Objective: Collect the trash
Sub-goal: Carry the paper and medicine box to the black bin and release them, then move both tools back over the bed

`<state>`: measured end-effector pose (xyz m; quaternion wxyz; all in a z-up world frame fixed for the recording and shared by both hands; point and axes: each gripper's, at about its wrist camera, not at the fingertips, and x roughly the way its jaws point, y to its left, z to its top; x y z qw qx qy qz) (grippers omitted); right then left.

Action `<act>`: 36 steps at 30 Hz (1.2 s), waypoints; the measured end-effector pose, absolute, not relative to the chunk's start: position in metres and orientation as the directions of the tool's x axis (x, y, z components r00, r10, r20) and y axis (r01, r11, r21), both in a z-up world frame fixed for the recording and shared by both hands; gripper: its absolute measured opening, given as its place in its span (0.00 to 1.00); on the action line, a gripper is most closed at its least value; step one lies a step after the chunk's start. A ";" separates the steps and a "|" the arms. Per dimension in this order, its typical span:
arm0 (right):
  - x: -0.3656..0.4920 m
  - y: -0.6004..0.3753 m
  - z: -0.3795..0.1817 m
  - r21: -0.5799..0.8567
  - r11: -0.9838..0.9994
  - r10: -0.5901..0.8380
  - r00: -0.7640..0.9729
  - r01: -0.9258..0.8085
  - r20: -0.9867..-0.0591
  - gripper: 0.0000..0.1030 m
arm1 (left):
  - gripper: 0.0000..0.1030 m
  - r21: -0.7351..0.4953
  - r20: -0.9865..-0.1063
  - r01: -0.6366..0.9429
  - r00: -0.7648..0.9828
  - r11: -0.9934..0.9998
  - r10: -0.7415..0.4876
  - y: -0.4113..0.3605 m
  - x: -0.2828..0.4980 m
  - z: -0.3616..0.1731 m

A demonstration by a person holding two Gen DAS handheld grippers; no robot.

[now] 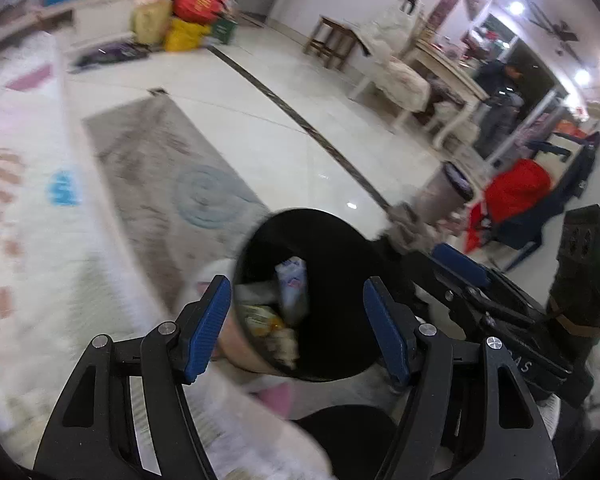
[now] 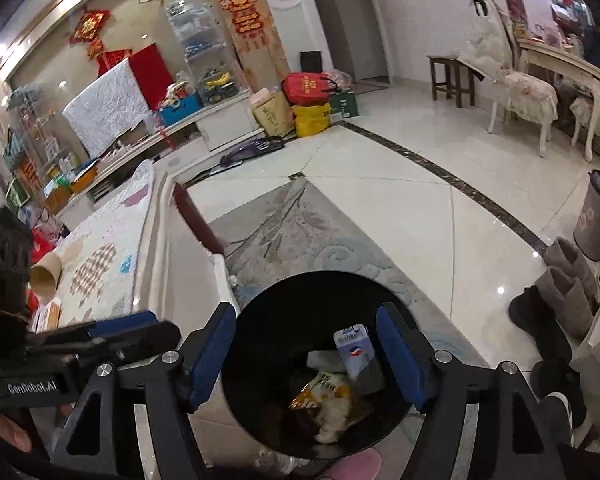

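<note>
Step in hand: deposit. The left gripper [image 1: 296, 326] and right gripper [image 2: 306, 354] hover over the round black trash bin [image 2: 260, 320], jaws released and apparently empty. Discarded wrappers [image 2: 330, 394] lie inside. Next move: fetch remaining litter, possibly the cardboard tube [image 2: 46, 276] at nine o'clock.

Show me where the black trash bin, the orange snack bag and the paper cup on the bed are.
black trash bin [image 2: 268, 320]: right wrist view, inner wall.
orange snack bag [image 2: 324, 390]: right wrist view, printed front, inside the bin.
paper cup [image 2: 46, 274]: right wrist view, open mouth.
</note>
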<state>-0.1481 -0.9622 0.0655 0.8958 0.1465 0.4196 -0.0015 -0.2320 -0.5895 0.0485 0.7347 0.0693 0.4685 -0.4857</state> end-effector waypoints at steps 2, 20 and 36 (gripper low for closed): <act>-0.148 -0.954 0.067 0.266 0.958 0.136 0.647 0.107 -0.750 0.68 | 0.66 -0.291 -0.765 0.761 0.179 0.580 -0.619 -0.575 -0.231 0.056; -0.133 -0.780 0.104 0.293 0.933 0.358 0.603 -0.208 -0.713 0.69 | 0.66 -0.131 -0.699 0.562 0.532 0.817 -0.478 -0.377 -0.200 0.088; -0.124 -0.612 0.087 0.280 0.853 0.475 0.433 -0.439 -0.766 0.70 | 0.66 -0.186 -0.706 0.276 0.630 0.943 -0.324 -0.187 -0.141 0.074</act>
